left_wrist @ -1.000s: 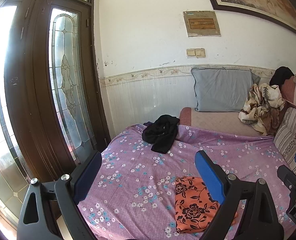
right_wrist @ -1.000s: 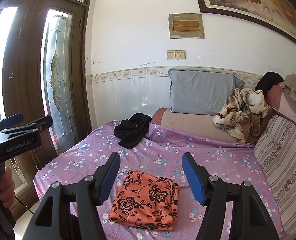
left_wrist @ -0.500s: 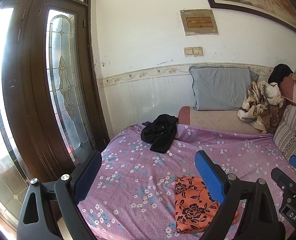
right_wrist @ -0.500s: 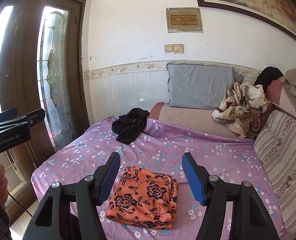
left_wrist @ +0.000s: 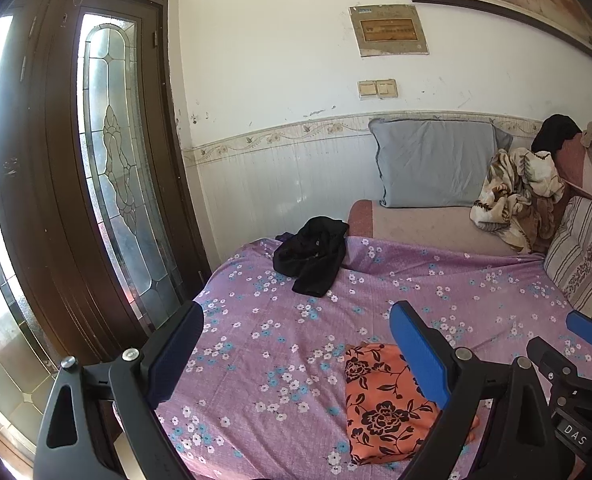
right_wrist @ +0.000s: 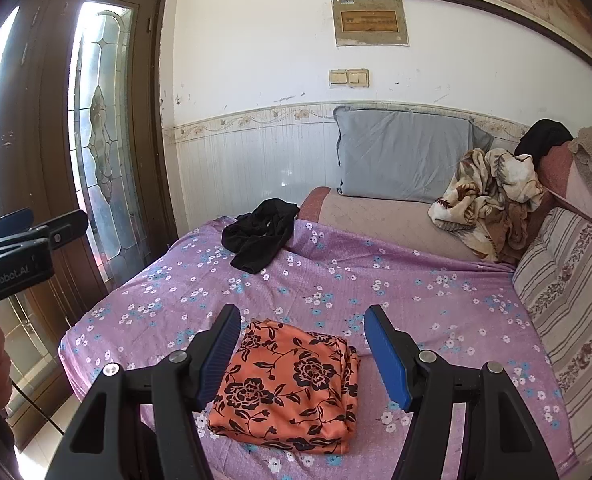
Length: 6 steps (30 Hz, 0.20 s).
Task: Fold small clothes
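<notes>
Orange cloth with black flowers (right_wrist: 288, 388) lies folded into a neat rectangle on the purple flowered bedsheet (right_wrist: 375, 280), near the front edge of the bed and right in front of your right gripper (right_wrist: 301, 354). That gripper's blue fingers are spread apart above the bundle, one on each side, pinching nothing. Your left gripper (left_wrist: 292, 354) hovers to the left over bare sheet, its fingers spread too and empty. Further back, a crumpled black garment (right_wrist: 260, 236) sits by the head of the bed, apparently the next piece to fold, though from here you cannot tell what kind of clothing it is. If you lower the right gripper and close it on the orange bundle, you may catch only the top layers, and lifting would pull the folds open. Pushing it forward could also rumple the sheet or slide the bundle off the near edge.
</notes>
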Tool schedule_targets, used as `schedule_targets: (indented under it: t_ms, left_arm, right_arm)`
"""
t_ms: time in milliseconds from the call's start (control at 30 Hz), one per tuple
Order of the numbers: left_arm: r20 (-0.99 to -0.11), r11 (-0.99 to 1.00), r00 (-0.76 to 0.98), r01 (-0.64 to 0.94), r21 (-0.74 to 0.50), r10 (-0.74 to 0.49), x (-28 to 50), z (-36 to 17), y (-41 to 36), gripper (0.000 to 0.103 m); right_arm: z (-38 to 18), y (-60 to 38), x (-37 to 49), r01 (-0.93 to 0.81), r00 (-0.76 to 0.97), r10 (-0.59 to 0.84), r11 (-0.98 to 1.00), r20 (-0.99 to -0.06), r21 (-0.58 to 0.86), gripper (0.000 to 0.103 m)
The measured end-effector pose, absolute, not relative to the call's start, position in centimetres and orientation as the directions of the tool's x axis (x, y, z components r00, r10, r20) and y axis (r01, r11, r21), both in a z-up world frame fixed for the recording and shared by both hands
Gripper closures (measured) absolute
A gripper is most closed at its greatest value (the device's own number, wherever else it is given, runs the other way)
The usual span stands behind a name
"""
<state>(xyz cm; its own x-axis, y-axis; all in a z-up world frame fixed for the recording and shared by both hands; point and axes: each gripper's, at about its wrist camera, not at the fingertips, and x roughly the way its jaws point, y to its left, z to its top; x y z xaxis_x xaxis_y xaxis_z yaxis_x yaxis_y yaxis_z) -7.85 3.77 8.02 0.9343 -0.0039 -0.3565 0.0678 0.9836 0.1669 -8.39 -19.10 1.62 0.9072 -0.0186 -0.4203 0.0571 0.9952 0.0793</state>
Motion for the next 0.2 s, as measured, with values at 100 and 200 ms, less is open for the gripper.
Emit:
schedule_targets:
  t_ms: [100, 200]
  left_arm:
    - [-0.355, 0.983, 0.935, 0.077, 0.166, -0.014, -7.6, 7.7, 3.7, 0.009]
    - [-0.367, 0.984, 0.93, 0.078, 0.161, -0.013, -6.6, 7.2, 3.7, 0.009]
  right_arm:
    - [1.1, -19.1, -7.7, 0.052, 0.901, -0.013, 0.995, -0.434, 0.08, 0.035]
    - [0.3, -19.3, -6.8, 0.05, 0.892, -0.006, 0.995, -0.452, 0.086, 0.035]
